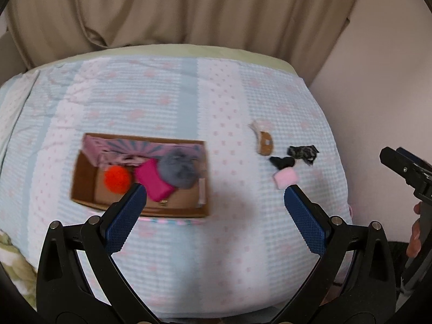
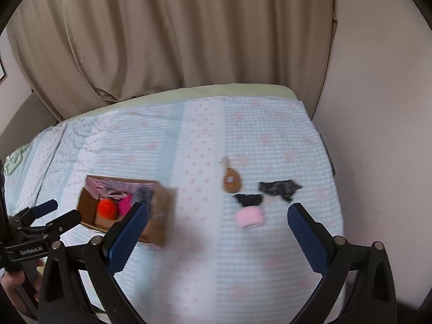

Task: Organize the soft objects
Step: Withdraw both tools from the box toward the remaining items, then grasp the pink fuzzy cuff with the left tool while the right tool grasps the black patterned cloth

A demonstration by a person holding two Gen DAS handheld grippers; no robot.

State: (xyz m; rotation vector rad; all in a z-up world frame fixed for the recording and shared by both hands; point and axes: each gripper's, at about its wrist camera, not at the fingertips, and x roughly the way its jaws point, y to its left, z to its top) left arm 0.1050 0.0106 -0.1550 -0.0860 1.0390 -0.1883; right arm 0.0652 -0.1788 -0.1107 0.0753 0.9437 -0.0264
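Note:
An open cardboard box [image 1: 189, 208] [image 2: 159, 221] lies on the bed at the left. It holds an orange pom-pom [image 1: 117, 178] [image 2: 107, 208], a magenta piece [image 1: 152, 179] [image 2: 124, 206] and a grey fluffy ball [image 1: 178, 168]. To the right lie a pale pink piece [image 1: 286, 178] [image 2: 249, 216], a black piece [image 1: 282, 161] [image 2: 248, 199], a dark patterned piece [image 1: 302, 152] [image 2: 279, 188] and a brown toy [image 1: 264, 141] [image 2: 231, 180]. My left gripper [image 1: 214, 191] is open and empty above the bed. My right gripper [image 2: 217, 213] is open and empty, near the pink piece.
The bed has a light blue and white quilt with pink spots [image 1: 216, 94] [image 2: 205, 140]. Beige curtains [image 1: 189, 8] [image 2: 189, 32] hang behind it. A wall [image 1: 383, 81] [image 2: 378, 108] borders the bed's right edge. A rumpled blanket [image 1: 13, 256] lies at the lower left.

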